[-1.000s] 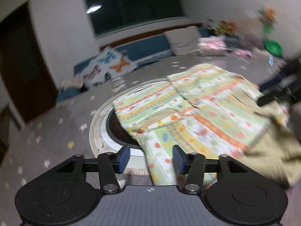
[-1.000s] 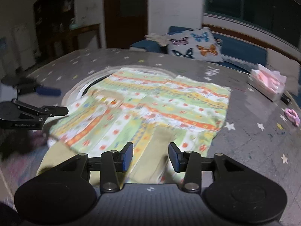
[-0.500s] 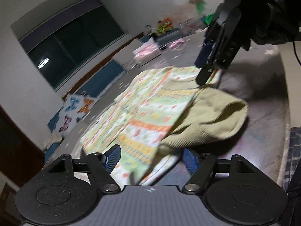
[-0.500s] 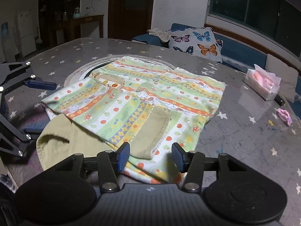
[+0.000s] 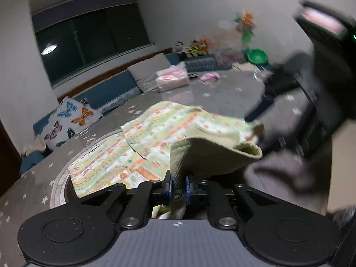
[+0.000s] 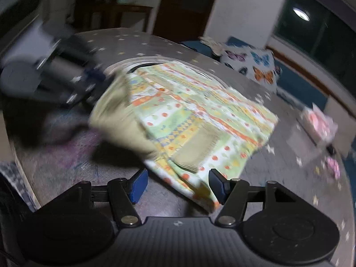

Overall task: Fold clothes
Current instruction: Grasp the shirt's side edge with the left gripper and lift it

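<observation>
A patterned green, orange and white garment (image 5: 155,133) with an olive lining lies spread on a round grey table (image 5: 44,178). My left gripper (image 5: 178,188) is shut on the garment's olive corner (image 5: 211,155) and holds it lifted off the table. In the right wrist view the garment (image 6: 200,115) lies ahead, its olive flap (image 6: 118,120) raised at the left, with the blurred left gripper (image 6: 55,75) beyond it. My right gripper (image 6: 178,184) is open and empty, just above the garment's near edge. It also shows blurred in the left wrist view (image 5: 311,89).
A butterfly cushion (image 5: 69,120) and a blue bench (image 5: 106,91) lie behind the table. A pink tissue pack (image 5: 172,77) and a small pink item (image 5: 210,76) sit on the far side. The table edge (image 6: 26,178) is near at the left.
My left gripper has closed on the olive corner and lifted it. My right gripper has opened wider and come low over the garment's near edge.
</observation>
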Available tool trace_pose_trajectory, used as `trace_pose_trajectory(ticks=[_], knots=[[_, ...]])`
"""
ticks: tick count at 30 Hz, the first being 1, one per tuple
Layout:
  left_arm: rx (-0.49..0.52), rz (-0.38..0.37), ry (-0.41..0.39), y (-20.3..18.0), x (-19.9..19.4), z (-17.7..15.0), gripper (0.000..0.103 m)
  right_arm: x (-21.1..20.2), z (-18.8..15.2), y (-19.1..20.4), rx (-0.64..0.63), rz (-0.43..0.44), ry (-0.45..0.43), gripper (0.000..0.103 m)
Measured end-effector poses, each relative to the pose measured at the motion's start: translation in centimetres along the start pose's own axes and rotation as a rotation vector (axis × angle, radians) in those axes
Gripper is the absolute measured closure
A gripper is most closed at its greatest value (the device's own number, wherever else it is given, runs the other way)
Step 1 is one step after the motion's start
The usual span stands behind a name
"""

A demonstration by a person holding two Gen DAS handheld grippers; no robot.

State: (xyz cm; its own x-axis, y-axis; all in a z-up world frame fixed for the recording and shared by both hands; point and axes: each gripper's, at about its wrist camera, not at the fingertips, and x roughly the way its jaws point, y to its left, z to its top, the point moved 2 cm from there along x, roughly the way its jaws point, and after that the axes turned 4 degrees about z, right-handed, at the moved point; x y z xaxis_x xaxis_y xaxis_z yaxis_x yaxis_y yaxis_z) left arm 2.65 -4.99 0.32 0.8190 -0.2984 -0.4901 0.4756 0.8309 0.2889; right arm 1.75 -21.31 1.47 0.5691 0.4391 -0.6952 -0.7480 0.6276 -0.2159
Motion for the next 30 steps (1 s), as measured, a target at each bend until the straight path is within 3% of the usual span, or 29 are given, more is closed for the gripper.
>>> trace_pose_trajectory(ticks=[4, 9, 14, 19, 23, 27, 30], knots=[[-0.059, -0.012, 0.003, 1.7, 1.0, 1.3, 0.092, 0.8, 0.7, 1.0, -0.098, -0.019, -0.03, 0.041], [-0.099, -0.028, 0.02, 3.4, 2.4, 2.2, 0.092, 2.0, 1.8, 0.9, -0.148, -0.019, -0.041, 0.051], [-0.108, -0.044, 0.035, 3.6, 1.8, 1.2, 0.088, 3.2, 2.0, -0.2, -0.097, 0.031, 0.016, 0.086], [-0.076, -0.037, 0.038, 2.9, 0.3, -0.3, 0.083, 2.6, 3.1, -2.3, 0.056, 0.089, 0.015, 0.09], [-0.064, -0.01, 0.029, 2.7, -1.6, -1.6, 0.058, 1.9, 4.5, -3.8, 0.127, 0.117, -0.013, 0.091], [-0.031, 0.016, 0.052, 2.3, -2.9, -3.1, 0.048, 1.7, 5.7, -4.4, 0.156, 0.123, -0.026, 0.092], [0.016, 0.044, 0.08, 1.7, -2.8, -4.2, 0.047, 1.6, 6.2, -4.9, 0.183, 0.129, -0.037, 0.092]])
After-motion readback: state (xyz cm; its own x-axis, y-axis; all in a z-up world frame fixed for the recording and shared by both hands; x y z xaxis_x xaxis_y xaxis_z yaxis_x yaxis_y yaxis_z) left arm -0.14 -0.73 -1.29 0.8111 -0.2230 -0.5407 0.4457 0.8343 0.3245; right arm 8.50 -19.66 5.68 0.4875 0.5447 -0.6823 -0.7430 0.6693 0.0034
